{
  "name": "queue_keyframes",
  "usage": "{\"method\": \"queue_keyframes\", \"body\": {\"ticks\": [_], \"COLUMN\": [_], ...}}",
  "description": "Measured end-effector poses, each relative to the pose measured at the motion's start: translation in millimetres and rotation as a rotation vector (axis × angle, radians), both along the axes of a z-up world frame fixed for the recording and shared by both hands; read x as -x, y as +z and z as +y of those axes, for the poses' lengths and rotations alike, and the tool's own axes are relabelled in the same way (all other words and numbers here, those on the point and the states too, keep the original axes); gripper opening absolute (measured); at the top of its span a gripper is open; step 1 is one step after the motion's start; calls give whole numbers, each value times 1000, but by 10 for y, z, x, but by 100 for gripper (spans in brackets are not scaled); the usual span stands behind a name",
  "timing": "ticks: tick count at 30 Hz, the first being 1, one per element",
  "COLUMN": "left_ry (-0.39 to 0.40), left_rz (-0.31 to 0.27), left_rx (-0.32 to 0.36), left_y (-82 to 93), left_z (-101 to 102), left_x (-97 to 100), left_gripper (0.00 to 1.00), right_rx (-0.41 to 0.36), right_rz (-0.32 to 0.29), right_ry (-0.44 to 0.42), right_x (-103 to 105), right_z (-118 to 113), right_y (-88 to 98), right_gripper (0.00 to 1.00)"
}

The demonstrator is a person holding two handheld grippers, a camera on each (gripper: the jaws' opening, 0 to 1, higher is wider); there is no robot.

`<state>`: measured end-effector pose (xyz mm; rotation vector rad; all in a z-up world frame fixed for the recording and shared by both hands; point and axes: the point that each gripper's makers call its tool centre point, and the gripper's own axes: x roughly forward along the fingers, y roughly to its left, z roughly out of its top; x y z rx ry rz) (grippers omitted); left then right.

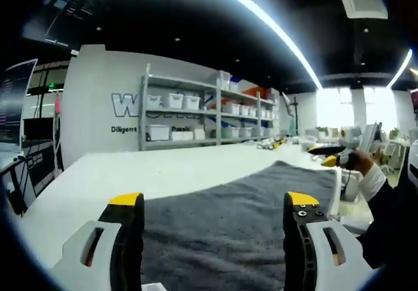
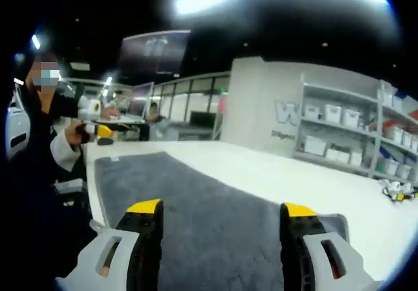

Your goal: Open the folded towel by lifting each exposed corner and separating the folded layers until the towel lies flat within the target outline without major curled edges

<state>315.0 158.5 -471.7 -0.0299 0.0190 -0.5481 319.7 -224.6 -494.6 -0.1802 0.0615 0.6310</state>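
Note:
A dark grey towel (image 1: 235, 206) lies spread out on the white table (image 1: 130, 170), reaching from my jaws to a far corner. My left gripper (image 1: 214, 203) hovers low over its near part, open, with nothing between the yellow-tipped jaws. In the right gripper view the same towel (image 2: 196, 199) stretches away to the left over the table (image 2: 294, 173). My right gripper (image 2: 222, 209) is also open and empty above it. A person's hand (image 1: 366, 170) at the towel's far right edge holds the other gripper. The towel's near edge is hidden below both pairs of jaws.
Grey shelves with white bins (image 1: 196, 108) stand against the back wall, also seen as shelves (image 2: 346, 128) on the right. Small yellow-and-white items (image 2: 395, 190) lie at the table's far end. Monitors (image 1: 13, 102) stand left of the table. The person's sleeve (image 2: 62, 154) borders the towel.

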Motion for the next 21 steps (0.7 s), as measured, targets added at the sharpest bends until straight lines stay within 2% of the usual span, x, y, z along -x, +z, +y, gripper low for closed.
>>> {"method": "queue_keyframes", "body": {"ticks": [1, 3, 8, 11, 18, 21], "left_ry": [6, 5, 2, 23, 29, 43], "left_rz": [2, 39, 48, 60, 43, -9], "left_rx": [8, 19, 4, 2, 31, 69], "left_y": [17, 11, 49, 84, 157, 246], "left_z": [3, -17, -47, 2, 48, 93], "left_x": [1, 17, 71, 94, 142, 144], "left_gripper": [99, 100, 100, 100, 100, 100], "right_rx": [-3, -10, -25, -30, -54, -47], "right_rz": [1, -8, -12, -14, -22, -17], "right_ry": [-12, -31, -81, -96, -112, -119], "right_x": [-1, 13, 28, 48, 90, 104], "right_z": [-26, -90, -236, -300, -371, -375], "right_y": [9, 46, 111, 146, 236, 234], "right_gripper": [78, 82, 99, 99, 100, 100]}}
